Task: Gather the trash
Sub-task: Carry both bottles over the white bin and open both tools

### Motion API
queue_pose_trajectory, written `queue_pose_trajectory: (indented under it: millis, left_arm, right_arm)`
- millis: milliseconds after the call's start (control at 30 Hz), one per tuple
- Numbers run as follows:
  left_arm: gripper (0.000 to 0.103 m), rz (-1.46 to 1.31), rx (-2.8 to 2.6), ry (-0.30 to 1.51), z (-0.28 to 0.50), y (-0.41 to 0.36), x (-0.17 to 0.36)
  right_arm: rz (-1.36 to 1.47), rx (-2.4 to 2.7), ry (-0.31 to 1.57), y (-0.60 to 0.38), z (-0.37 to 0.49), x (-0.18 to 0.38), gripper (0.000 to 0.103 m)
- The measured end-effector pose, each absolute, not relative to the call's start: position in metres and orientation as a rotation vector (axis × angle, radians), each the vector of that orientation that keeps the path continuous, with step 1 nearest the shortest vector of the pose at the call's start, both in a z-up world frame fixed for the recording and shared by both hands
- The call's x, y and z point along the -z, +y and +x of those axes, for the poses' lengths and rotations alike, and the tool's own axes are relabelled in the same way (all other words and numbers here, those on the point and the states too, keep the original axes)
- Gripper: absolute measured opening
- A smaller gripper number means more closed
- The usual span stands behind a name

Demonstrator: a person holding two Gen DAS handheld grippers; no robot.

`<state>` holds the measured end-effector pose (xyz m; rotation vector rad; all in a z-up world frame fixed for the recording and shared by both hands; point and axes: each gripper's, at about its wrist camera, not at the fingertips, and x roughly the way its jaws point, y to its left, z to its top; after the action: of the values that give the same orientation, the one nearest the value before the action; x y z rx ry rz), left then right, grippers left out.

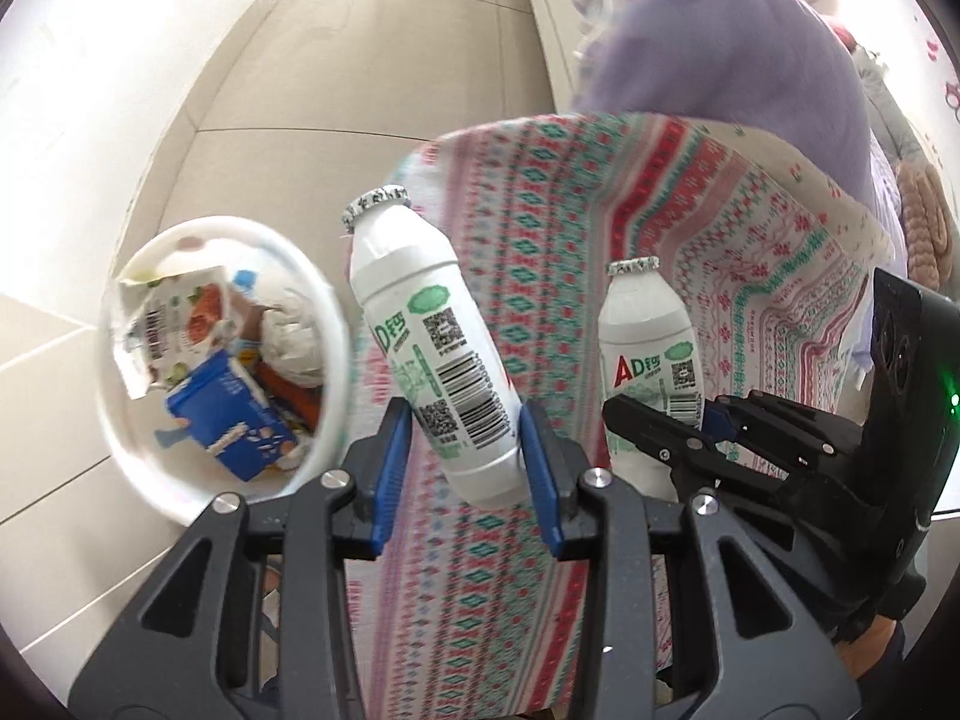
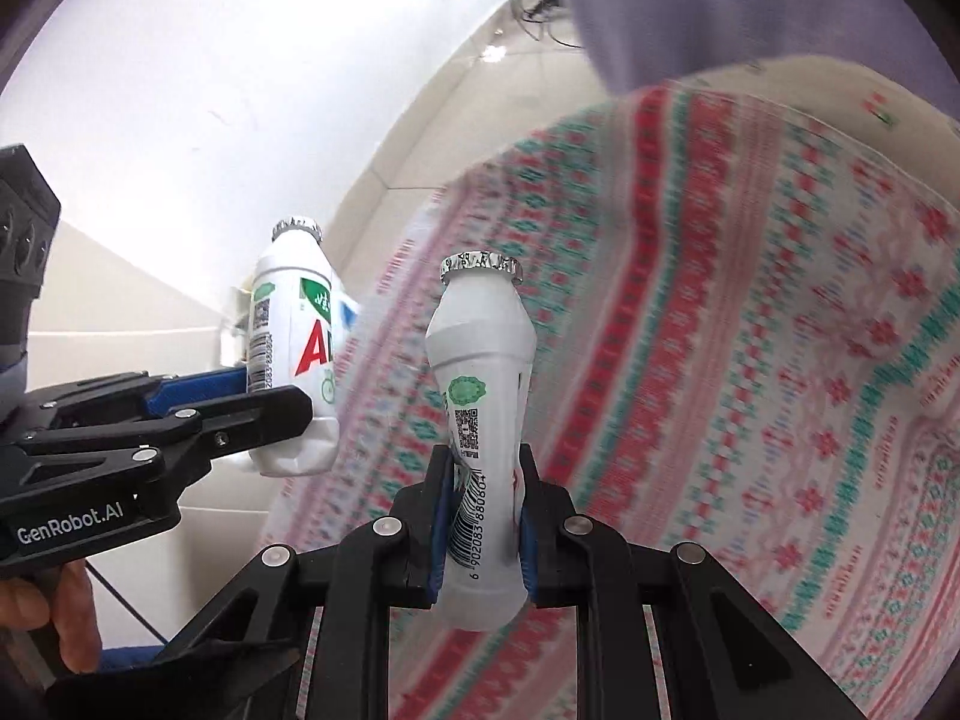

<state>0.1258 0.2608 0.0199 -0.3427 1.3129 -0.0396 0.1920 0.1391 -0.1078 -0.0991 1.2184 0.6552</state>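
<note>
Nearest the left wrist camera, the left claw (image 1: 468,456) pinches a white plastic drink bottle (image 1: 435,348) between its blue pads (image 1: 393,468), gripping the lower body where the barcode and QR codes are printed. This bottle leans with its crimped foil cap (image 1: 377,207) tipped up and to the left, and its base hangs just below the pads.

In the right wrist view, the right claw (image 2: 480,516) is pressed tight on a second white bottle (image 2: 480,420), which looks squeezed narrow at the waist where the pads (image 2: 441,516) bite it. Its foil cap (image 2: 480,267) points up, and a barcode runs down its side. Each claw also shows in the other's view: the right one at the far right of the left view (image 1: 666,426), the left one at the left edge of the right view (image 2: 264,402), each with its bottle held off the surface.

Both bottles are above a cloth (image 1: 600,276) patterned in pink, red and teal bands; what it covers cannot be told. To the left of it, down on the pale tiled floor (image 1: 336,96), stands a round white bin (image 1: 120,420), holding a blue carton (image 1: 228,420), a printed snack wrapper (image 1: 174,324) and crumpled white paper (image 1: 294,330). The left bottle sits just beside the bin's rim in the picture. A lilac fabric (image 1: 720,30) lies over the cloth's far edge. Part of a hand (image 2: 54,618) shows under the left claw's handle.
</note>
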Motion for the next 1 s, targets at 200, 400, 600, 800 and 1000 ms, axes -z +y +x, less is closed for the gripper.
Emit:
queue_pose_trajectory:
  millis: [200,400,600,800,1000]
  left_arm:
    - [0.039,-0.402,-0.022,1.312,0.116,0.3,-0.015]
    - [0.039,-0.462,-0.068,1.318,0.107,0.344,-0.01]
    - [0.039,-0.49,-0.171,1.363,0.099,0.378,0.018]
    - [0.043,-0.49,-0.244,1.36,0.091,0.393,0.024]
    - [0.046,-0.52,-0.269,1.333,0.08,0.402,0.02]
  right_arm:
    - [-0.095,-0.7,1.215,0.171,0.191,0.117,0.019]
    - [-0.089,-0.751,1.221,0.212,0.192,0.129,0.019]
    - [-0.076,-0.811,1.237,0.258,0.19,0.142,0.02]
    - [-0.087,-0.847,1.22,0.303,0.186,0.152,0.02]
    - [-0.108,-0.838,1.197,0.339,0.193,0.168,0.022]
